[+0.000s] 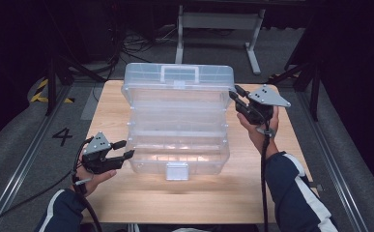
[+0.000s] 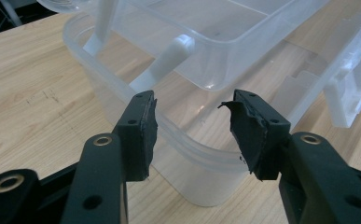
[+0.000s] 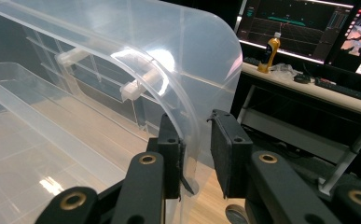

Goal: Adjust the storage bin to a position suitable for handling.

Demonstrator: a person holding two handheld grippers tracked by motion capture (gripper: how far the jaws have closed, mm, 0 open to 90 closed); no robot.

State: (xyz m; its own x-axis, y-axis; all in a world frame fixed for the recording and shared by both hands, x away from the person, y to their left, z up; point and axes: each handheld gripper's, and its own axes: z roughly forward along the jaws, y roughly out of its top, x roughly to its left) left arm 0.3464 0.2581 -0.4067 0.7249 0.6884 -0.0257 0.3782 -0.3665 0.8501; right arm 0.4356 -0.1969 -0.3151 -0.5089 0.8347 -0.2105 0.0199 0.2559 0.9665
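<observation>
Mid-frame on the table sits the clear box, its lid up. At upper right, the right gripper has jaws apart around the lid's edge. The left gripper, jaws apart, waits by the box's corner. I think the lid gets shut next: pinch, then lower slowly.

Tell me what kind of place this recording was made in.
Probably a lab or data-collection workspace. A wooden table stands among dark curtains with cables on the floor, hazard tape marks the floor, and monitors with a keyboard sit on a nearby desk.
</observation>
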